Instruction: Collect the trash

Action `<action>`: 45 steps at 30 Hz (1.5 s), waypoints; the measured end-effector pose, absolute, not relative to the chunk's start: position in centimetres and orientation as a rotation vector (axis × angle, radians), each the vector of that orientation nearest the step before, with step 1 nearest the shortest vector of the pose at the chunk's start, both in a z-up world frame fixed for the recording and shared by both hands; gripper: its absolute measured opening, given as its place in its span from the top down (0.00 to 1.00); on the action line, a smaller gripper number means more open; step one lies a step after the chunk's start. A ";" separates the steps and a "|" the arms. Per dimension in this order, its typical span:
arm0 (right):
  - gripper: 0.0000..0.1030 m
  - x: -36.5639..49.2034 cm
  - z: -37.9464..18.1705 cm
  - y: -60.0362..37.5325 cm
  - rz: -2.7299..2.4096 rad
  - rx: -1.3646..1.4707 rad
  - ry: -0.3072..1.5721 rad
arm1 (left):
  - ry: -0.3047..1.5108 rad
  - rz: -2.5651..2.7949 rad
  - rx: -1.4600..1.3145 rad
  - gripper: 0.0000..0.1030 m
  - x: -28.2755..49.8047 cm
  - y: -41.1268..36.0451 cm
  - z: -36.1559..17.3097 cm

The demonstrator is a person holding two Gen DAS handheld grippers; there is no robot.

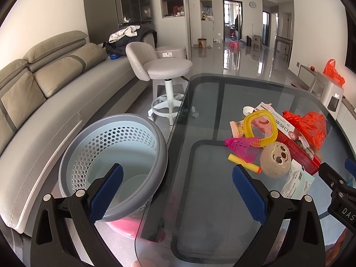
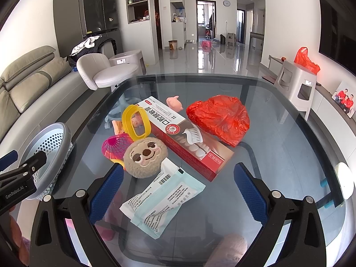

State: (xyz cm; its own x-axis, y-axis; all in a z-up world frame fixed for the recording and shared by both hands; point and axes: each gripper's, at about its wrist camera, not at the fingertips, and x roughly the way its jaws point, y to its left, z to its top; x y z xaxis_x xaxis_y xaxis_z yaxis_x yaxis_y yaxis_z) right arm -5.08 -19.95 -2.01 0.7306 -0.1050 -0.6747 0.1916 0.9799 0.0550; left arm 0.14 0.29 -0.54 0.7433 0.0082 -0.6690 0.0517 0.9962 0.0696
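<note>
A pile lies on the glass table (image 2: 278,155): a white and pale-blue packet (image 2: 162,198), a red toothpaste box (image 2: 189,140), a crumpled red plastic bag (image 2: 220,116), a plush sloth ball (image 2: 144,155), a yellow ring (image 2: 133,123), a pink mesh cone (image 2: 114,148) and a pink toy (image 2: 174,102). My right gripper (image 2: 178,193) is open above the packet, which lies between its fingers. My left gripper (image 1: 176,192) is open and empty over the table's left edge, beside the grey perforated basket (image 1: 115,162). The pile shows to its right, with a yellow foam dart (image 1: 243,159).
A grey sofa (image 1: 44,102) runs along the left. A white swivel stool (image 1: 164,71) stands beyond the basket. A grey plastic stool (image 2: 296,84) with an orange bag (image 2: 306,61) stands at the table's far right. A white object (image 2: 344,179) sits at the right table edge.
</note>
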 end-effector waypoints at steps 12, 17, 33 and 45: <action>0.08 -5.1 -1.7 -20.2 -0.164 0.125 0.732 | 0.734 -0.021 0.091 0.06 0.1 0.3 -0.5; 0.08 -5.1 -1.8 -20.2 -0.164 0.126 0.732 | 0.735 -0.020 0.092 0.06 0.1 0.3 -0.6; 0.08 -5.2 -1.6 -20.5 -0.164 0.128 0.729 | 0.734 -0.020 0.093 0.06 0.1 0.2 -0.6; 0.08 -5.1 -1.4 -20.3 -0.166 0.128 0.729 | 0.734 -0.014 0.096 0.06 0.2 0.3 -0.6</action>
State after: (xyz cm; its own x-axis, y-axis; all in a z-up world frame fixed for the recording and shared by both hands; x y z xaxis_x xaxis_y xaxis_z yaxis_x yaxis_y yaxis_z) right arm -5.06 -20.29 -1.42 0.7337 -0.1058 -0.6712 0.1949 0.9791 0.0587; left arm 0.23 0.32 -0.64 0.7426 0.0207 -0.6694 0.0469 0.9955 0.0829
